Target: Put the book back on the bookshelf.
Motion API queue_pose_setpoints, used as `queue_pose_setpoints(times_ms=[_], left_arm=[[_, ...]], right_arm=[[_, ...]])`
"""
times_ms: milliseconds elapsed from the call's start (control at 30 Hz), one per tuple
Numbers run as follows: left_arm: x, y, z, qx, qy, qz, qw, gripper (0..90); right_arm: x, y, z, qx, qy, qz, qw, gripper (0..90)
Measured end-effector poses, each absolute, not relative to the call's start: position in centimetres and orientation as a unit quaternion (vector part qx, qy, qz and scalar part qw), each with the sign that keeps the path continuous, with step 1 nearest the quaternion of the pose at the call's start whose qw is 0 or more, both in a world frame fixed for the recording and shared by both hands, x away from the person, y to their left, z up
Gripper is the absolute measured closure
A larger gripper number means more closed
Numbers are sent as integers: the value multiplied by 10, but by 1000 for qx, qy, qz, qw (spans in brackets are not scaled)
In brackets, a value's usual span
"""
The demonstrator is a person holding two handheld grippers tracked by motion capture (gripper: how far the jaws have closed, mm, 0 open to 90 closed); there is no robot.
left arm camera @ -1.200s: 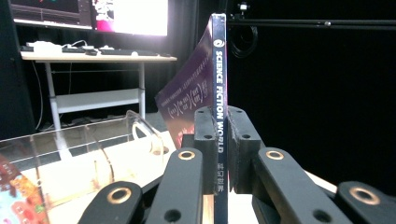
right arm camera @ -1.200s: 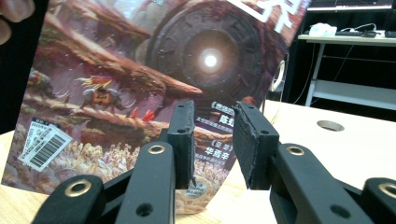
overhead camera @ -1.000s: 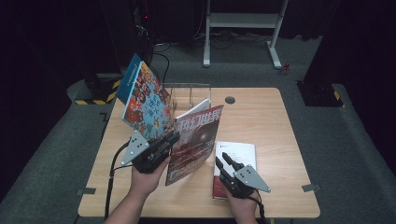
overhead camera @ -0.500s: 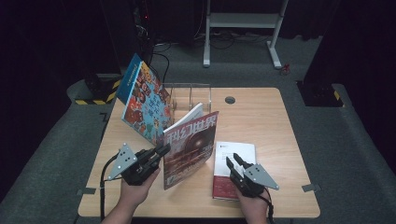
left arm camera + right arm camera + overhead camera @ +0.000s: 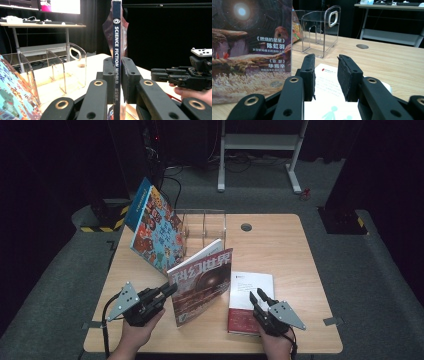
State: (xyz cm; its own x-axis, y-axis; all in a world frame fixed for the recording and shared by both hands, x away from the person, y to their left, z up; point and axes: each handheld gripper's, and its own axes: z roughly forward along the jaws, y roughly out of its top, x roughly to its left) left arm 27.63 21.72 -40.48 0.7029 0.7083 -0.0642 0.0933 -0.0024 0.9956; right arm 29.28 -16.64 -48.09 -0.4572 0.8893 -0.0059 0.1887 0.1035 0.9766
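Observation:
My left gripper (image 5: 167,291) (image 5: 117,75) is shut on the dark spine of a science fiction magazine (image 5: 201,285) (image 5: 116,50), which stands upright on the table near its front. The magazine's cover (image 5: 249,45) rises to the left in the right gripper view. My right gripper (image 5: 257,297) (image 5: 325,75) is open, hovering low over a white and red book (image 5: 249,297) (image 5: 329,100) that lies flat at the front right. A large colourful picture book (image 5: 152,227) (image 5: 12,97) leans against the clear acrylic book rack (image 5: 204,229) (image 5: 55,72) (image 5: 319,30).
The wooden table (image 5: 280,245) has a round cable hole (image 5: 246,226) (image 5: 362,46) behind the rack. A white desk frame (image 5: 260,145) stands on the grey floor beyond. Bare tabletop lies to the right of the flat book.
My left gripper has drawn the magazine toward the table's front and lowered, with the plate now at the left. The right gripper shifted slightly over the flat book.

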Motion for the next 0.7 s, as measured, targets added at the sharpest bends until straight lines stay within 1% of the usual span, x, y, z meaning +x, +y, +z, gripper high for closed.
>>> queue_pose_setpoints(times_ms=[133,400,700], left_arm=[[272,224,-405,674,298,250,628,820],[273,240,-408,673,306,254,623,820],[273,243,-409,679,299,251,622,819]], right_arm=[[295,-169,-482,404,666,534,328,674],[297,-175,-482,410,662,536,326,674],[296,-174,-481,408,662,539,324,675]])
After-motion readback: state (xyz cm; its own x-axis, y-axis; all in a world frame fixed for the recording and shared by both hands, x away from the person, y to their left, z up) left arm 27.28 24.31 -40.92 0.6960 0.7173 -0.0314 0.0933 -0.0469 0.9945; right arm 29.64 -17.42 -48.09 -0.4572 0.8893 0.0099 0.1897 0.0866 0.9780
